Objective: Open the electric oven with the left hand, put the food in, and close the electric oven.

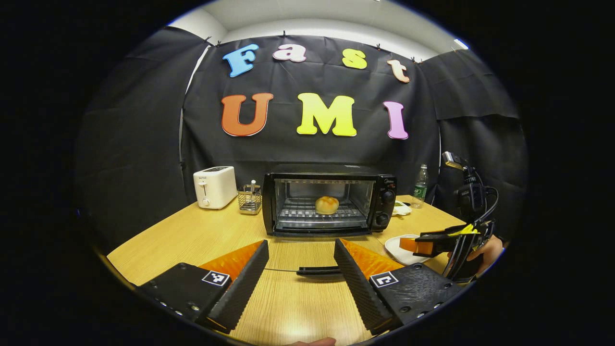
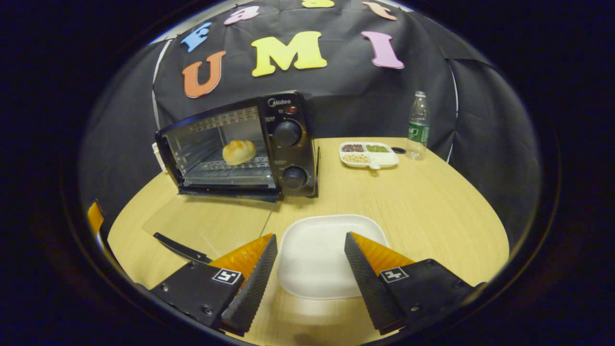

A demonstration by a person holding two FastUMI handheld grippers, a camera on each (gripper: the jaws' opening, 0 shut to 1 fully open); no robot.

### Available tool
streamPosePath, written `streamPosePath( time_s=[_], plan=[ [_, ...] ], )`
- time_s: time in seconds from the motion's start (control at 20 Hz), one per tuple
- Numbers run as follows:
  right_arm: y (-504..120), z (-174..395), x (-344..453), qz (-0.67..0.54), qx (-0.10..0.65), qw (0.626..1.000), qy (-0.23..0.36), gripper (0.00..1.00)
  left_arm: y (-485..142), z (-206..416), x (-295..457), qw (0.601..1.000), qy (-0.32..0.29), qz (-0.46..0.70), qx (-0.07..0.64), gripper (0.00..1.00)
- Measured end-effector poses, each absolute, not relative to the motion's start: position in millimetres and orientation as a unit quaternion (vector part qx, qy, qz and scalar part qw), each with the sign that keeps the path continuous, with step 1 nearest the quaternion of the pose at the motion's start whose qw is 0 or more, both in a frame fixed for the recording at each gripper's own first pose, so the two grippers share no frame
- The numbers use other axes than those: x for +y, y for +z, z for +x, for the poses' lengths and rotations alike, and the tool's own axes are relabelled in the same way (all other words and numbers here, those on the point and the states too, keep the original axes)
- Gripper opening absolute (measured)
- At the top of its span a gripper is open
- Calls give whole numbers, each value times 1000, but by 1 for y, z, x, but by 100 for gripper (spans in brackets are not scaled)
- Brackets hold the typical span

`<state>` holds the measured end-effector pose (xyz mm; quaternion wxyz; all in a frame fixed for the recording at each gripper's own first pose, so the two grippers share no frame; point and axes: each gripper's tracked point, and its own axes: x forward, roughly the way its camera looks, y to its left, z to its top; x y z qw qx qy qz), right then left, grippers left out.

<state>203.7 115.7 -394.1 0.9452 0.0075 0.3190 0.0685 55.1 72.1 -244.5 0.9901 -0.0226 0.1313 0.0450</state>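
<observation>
Black cloth wall [image 1: 144, 125] — perhaps white ceiling [image 1: 307, 14].

My left gripper view faces the oven [image 1: 329, 199] squarely from near; my right gripper view sees it obliquely, upper left.

White toaster [image 1: 214, 186], wire rack [image 1: 250, 199], water bottle [image 2: 418, 126] (capless), divided snack dish [image 2: 369, 154].

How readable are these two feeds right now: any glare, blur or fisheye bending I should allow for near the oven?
Left gripper view: sharp; the oven and bread roll are evenly lit; a glare patch on the table near the bottom edge; table edges bow. Right gripper view: the oven leans and bulges from the fisheye; the open glass door is nearly invisible, with only faint reflection; the white plate blurs at its near rim.
</observation>
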Motion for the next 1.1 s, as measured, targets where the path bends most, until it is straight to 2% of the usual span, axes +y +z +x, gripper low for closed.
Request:
streamPosePath(
  time_s=[0.55,0.8,0.85,1.1],
  plan=[
    [-349,241,203,-20,282,952,120,86,-227,63,106,990,56,-23,129,90],
    [-347,273,246,-8,286,949,135,93,-229,68,124,989,61,-33,130,90],
    [-348,282,254,-7,286,949,135,87,-229,68,128,989,63,-33,128,90],
    [-357,324,291,-13,286,949,136,87,-243,67,148,988,77,-35,128,91]
  ],
)
